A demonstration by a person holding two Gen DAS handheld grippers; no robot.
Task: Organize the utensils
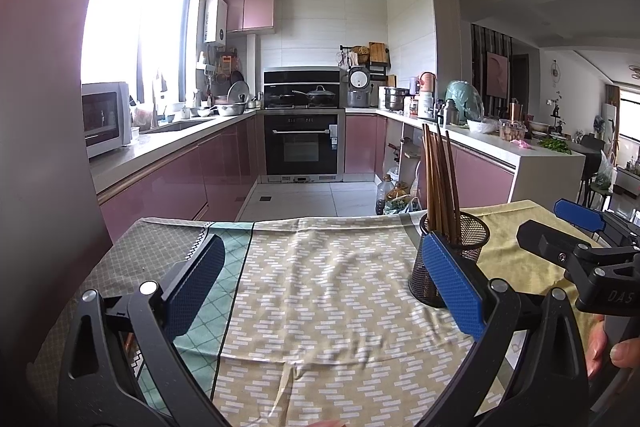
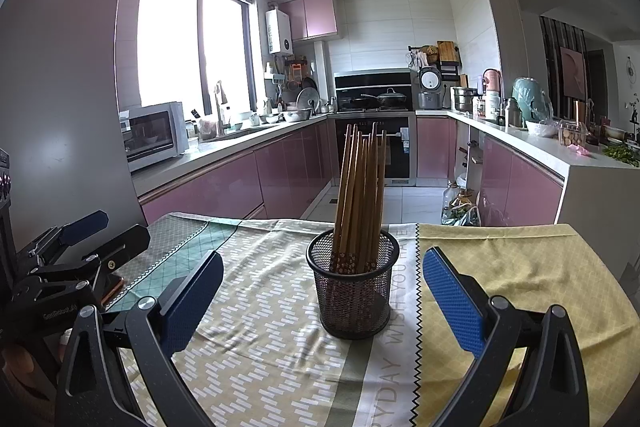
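A black mesh cup (image 2: 354, 293) stands upright on the patterned tablecloth (image 2: 256, 359) and holds several brown wooden chopsticks (image 2: 362, 195), thin ends down. My right gripper (image 2: 322, 291) is open and empty, with the cup a short way ahead between its blue pads (image 2: 452, 301). My left gripper (image 1: 324, 283) is open and empty, to the left of the cup (image 1: 460, 251); its right pad (image 1: 452, 281) overlaps the cup in view. The chopsticks (image 1: 440, 179) also show in the left wrist view.
The table's far edge (image 1: 320, 221) drops to the kitchen floor. The right gripper (image 1: 576, 239) shows at the right of the left wrist view, the left gripper (image 2: 76, 251) at the left of the right wrist view. Pink cabinets and a cluttered counter (image 2: 560, 151) lie beyond.
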